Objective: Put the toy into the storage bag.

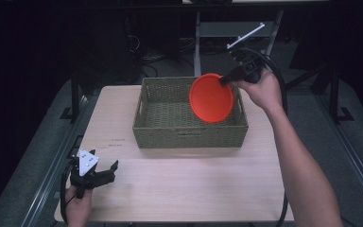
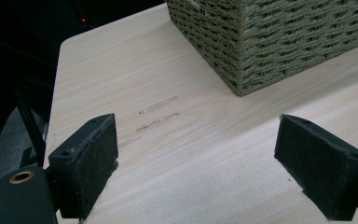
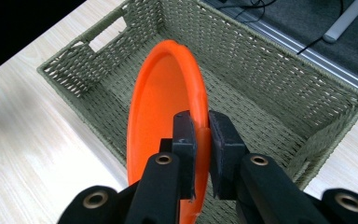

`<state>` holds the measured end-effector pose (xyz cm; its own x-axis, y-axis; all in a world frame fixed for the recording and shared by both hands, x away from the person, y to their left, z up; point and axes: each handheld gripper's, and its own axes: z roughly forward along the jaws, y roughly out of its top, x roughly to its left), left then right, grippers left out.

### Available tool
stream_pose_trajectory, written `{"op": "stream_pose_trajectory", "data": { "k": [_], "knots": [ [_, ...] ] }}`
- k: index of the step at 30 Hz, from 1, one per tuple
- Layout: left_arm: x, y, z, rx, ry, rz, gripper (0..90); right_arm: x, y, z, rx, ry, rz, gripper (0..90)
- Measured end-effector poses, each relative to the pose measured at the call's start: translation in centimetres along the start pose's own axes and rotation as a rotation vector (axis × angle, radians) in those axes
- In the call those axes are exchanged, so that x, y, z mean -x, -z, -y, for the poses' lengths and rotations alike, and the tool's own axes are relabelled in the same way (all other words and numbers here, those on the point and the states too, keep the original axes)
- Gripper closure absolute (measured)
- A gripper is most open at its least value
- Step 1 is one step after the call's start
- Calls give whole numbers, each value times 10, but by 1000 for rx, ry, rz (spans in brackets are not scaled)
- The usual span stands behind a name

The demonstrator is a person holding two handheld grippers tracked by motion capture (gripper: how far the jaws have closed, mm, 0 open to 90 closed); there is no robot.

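Over the basket (image 1: 189, 127), a rectangular tub of coarse olive woven cord, my right gripper (image 1: 227, 79) pinches the rim of a smooth, round orange plate (image 1: 211, 98), holding it on edge above the basket's right half. Down at the near left corner of the pale wood-grain table (image 1: 194, 184), my left gripper (image 1: 105, 171) rests with its felt-padded jaws spread wide, holding nothing.

Orange plate (image 3: 163, 107): lower rim hidden behind jaws of right hand-held gripper (image 3: 201, 128). Woven basket (image 2: 279, 37): cut off by top edge. Tabletop (image 2: 177, 154) markings: illegible.
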<state>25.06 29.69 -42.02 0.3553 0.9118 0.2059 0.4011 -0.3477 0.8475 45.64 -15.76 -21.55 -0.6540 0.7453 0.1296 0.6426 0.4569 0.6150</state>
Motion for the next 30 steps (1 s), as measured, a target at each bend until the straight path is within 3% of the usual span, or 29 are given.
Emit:
{"op": "stream_pose_trajectory", "data": {
  "k": [30],
  "knots": [
    [-1, -1, 1, -16, -2, 3, 129, 18, -29, -4, -2, -61, 23, 818]
  ]
}}
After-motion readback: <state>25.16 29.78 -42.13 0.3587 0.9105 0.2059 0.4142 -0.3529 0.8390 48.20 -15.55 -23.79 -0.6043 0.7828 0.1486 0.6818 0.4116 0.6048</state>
